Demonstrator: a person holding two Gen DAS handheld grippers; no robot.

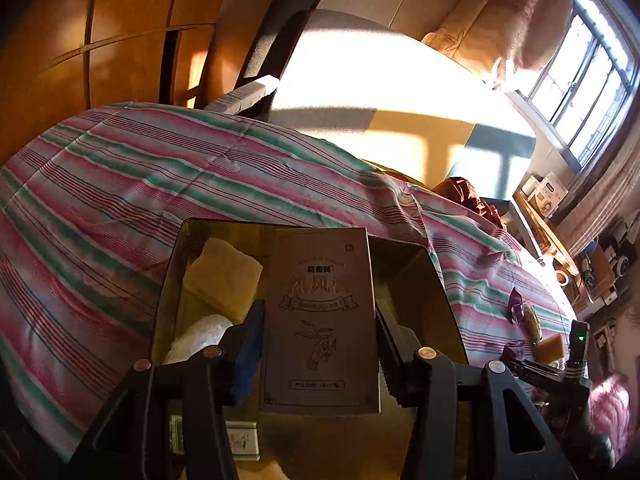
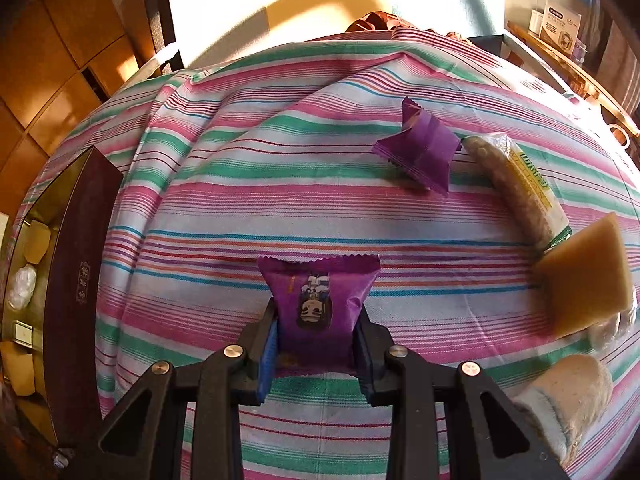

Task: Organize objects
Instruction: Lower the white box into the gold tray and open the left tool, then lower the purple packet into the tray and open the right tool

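My left gripper [image 1: 320,332] is shut on a grey printed carton [image 1: 320,316] and holds it upright over an open gold tin [image 1: 432,300]. The tin holds a yellow wrapped block [image 1: 224,280], a white crinkled packet [image 1: 200,336] and a small green-and-white box [image 1: 240,440]. My right gripper [image 2: 316,332] is shut on a purple snack packet [image 2: 316,304] just above the striped cloth [image 2: 240,184]. The tin [image 2: 24,264] also shows at the left of the right wrist view, with its dark lid [image 2: 80,272] standing along its edge.
On the cloth to the right lie a second purple packet [image 2: 420,148], a long cracker pack [image 2: 520,188], a yellow wrapped block [image 2: 584,276] and a pale round piece [image 2: 568,396]. A chair [image 1: 276,40], wooden cabinets and a cluttered shelf [image 1: 560,240] stand beyond the table.
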